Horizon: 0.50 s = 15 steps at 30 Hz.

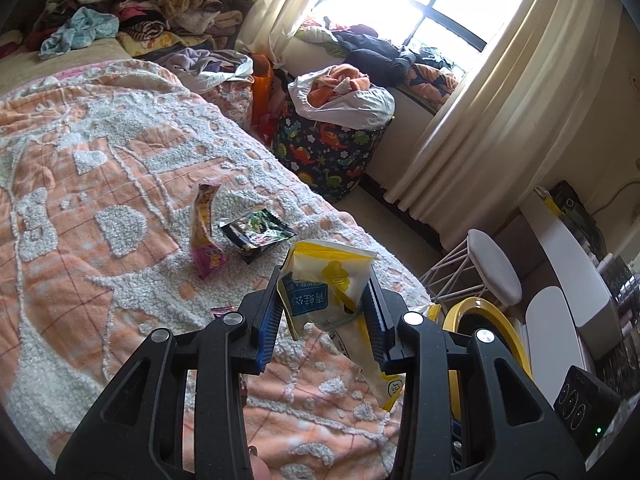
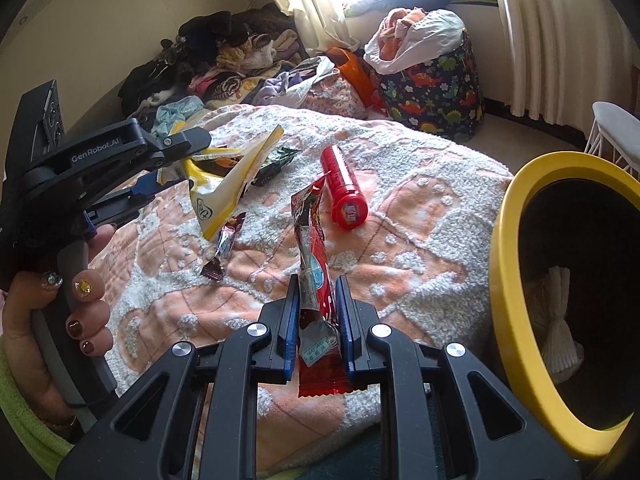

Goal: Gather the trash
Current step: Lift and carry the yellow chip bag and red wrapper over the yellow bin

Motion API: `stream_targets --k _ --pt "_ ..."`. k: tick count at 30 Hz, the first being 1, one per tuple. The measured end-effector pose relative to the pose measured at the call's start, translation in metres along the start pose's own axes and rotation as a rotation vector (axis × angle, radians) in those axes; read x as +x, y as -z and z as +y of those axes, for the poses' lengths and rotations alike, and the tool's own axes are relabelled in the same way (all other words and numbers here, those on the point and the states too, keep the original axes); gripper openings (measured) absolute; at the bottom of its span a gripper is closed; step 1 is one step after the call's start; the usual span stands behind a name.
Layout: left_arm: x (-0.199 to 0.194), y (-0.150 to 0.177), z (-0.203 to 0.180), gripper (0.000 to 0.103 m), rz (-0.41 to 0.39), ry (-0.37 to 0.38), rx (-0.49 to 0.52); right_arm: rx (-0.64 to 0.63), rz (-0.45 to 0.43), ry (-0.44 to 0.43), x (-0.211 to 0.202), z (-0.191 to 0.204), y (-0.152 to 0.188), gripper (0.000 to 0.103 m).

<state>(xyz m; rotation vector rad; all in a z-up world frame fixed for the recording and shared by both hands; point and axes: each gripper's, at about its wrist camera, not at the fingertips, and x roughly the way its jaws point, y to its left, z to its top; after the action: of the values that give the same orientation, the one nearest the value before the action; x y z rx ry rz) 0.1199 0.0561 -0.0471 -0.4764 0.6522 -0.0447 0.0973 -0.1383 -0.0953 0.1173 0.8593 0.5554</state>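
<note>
the yellow-rimmed bin [image 2: 504, 264] stands just beside the bed [image 2: 420, 216], at the right of my right-hand view, its mouth tipped toward the camera; inside the dark interior i can make out one pale, pleated paper piece [image 2: 558, 320] low against the wall. further back a dinosaur-print basket [image 2: 436, 88] is heaped with clothes and a white bag.

my left gripper [image 1: 326, 280] is clamped on a white and yellow wrapper [image 1: 332, 280]; the packet hangs above the blanket, its long axis running from the upper end between the pads down and toward the camera. my right gripper [image 2: 318, 296] is closed tight on a red wrapper [image 2: 314, 248], which stands nearly upright, long axis pointing up and away from me, crimped end hanging below the pads.

lying on the blanket: a red tube [image 2: 344, 186] on its side, cap end toward me, a small dark wrapper [image 2: 222, 252], a pink packet [image 1: 204, 232] and a black packet [image 1: 258, 234].
</note>
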Motion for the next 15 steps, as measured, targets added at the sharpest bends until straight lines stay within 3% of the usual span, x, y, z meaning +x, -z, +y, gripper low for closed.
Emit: stream_targets --k 15 --pt "0.0 0.007 -0.026 0.03 0.015 0.026 0.069 0.059 -0.052 0.012 -0.023 -0.026 -0.007 0.017"
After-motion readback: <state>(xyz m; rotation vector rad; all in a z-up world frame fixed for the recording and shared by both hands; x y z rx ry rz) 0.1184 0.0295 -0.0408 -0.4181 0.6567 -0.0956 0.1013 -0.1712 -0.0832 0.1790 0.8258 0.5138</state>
